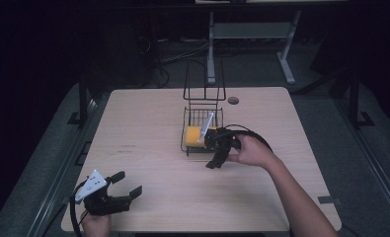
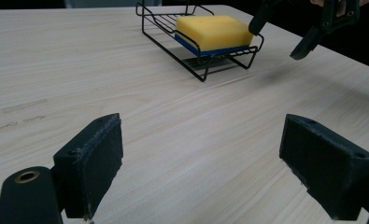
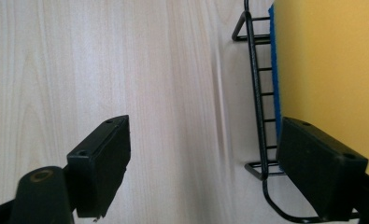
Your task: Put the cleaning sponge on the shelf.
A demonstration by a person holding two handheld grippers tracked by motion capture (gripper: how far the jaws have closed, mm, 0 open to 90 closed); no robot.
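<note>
A yellow sponge (image 1: 193,134) with a blue underside lies in a low black wire basket (image 1: 184,146) near the middle of the wooden table. In the left gripper view the sponge (image 2: 212,29) fills the basket (image 2: 202,71) ahead of my jaws. My right gripper (image 1: 211,150) hovers open at the basket's near right corner, one jaw over the sponge (image 3: 327,60) and the other over bare wood beside the basket rim (image 3: 254,70). Nothing is held in my right gripper (image 3: 219,168). My left gripper (image 1: 128,183) stands open and empty near the table's front left corner.
A tall wire loop frame (image 1: 204,81) rises from the basket's far side. A round grommet (image 1: 233,100) sits in the table (image 1: 133,123) near the back edge. The right gripper's cable (image 1: 254,134) loops above the hand. A metal desk frame (image 1: 252,34) stands beyond the table.
</note>
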